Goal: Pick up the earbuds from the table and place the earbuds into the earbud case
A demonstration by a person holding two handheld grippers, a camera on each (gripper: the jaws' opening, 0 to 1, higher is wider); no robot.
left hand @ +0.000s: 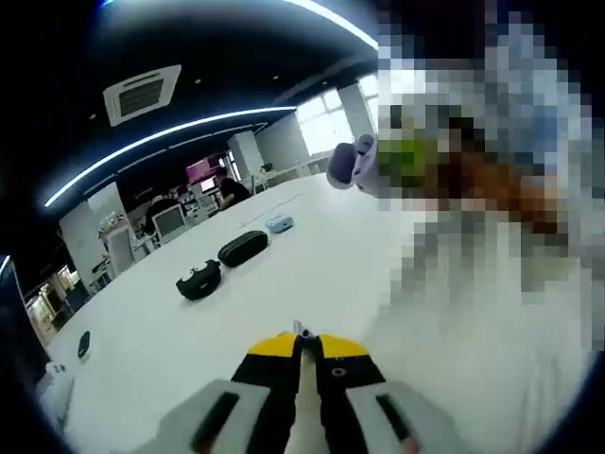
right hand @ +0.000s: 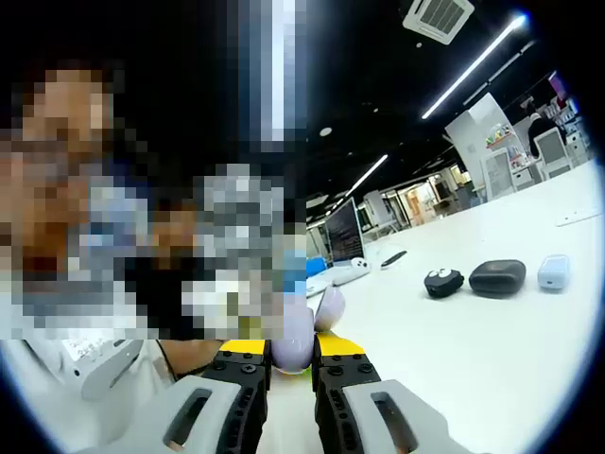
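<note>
Lilac and glossy, the small earbud case [right hand: 295,342] sat clamped in the right gripper [right hand: 291,364] above the bench [right hand: 492,359], likely light, slippery, best held mid-body; the left gripper [left hand: 304,342] pinched an earbud [left hand: 302,330]

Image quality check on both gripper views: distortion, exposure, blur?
Left gripper view: strong fisheye bends the ceiling light strips into arcs; the white table reads bright against a dark ceiling; the windows are blown out. Right gripper view: the same curvature; the lilac object between the right gripper tips is soft, while the black case looks fairly sharp.
</note>
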